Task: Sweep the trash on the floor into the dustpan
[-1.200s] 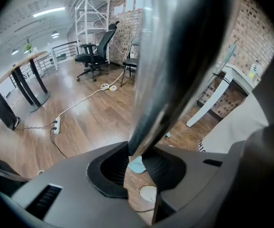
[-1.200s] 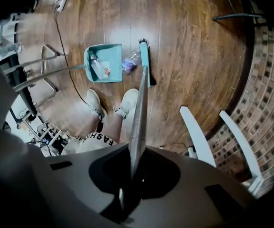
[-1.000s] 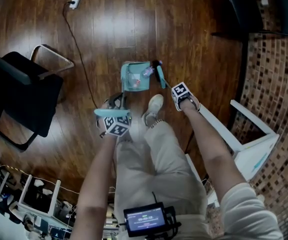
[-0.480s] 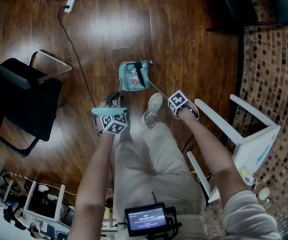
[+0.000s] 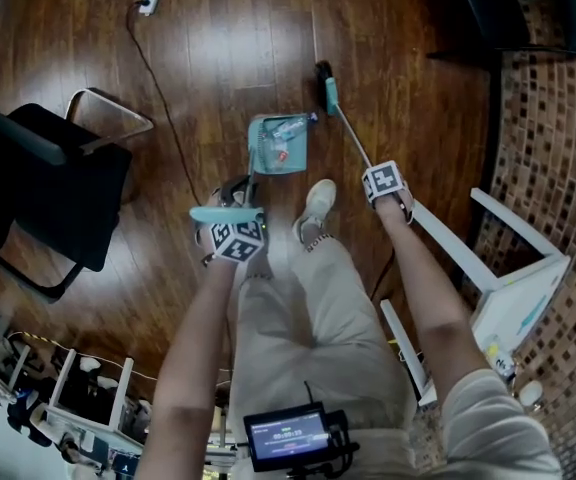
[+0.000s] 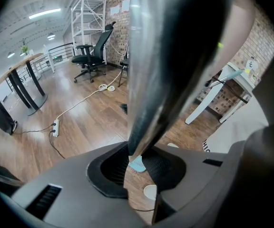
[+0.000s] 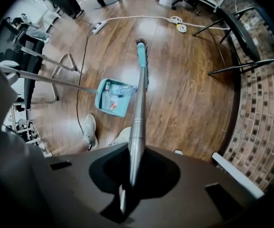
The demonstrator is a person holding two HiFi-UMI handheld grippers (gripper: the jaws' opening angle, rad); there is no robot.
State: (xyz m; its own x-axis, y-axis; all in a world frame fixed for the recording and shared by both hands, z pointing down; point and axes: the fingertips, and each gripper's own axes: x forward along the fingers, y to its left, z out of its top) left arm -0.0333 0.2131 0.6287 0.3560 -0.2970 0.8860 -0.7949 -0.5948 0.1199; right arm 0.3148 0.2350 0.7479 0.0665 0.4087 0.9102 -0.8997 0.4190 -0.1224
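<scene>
Trash [image 5: 286,134] sits in the dustpan [image 5: 268,160], my left hand-held gripper [image 5: 231,208] clamped on its handle, right hand-held gripper [image 5: 377,172] clamped on the broom [image 5: 331,94], so sweeping looks nearly done.

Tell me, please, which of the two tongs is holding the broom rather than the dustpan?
The right tongs: the broom handle in them runs out to the teal broom head beyond the dustpan. The left tongs grip the dustpan handle.
</scene>
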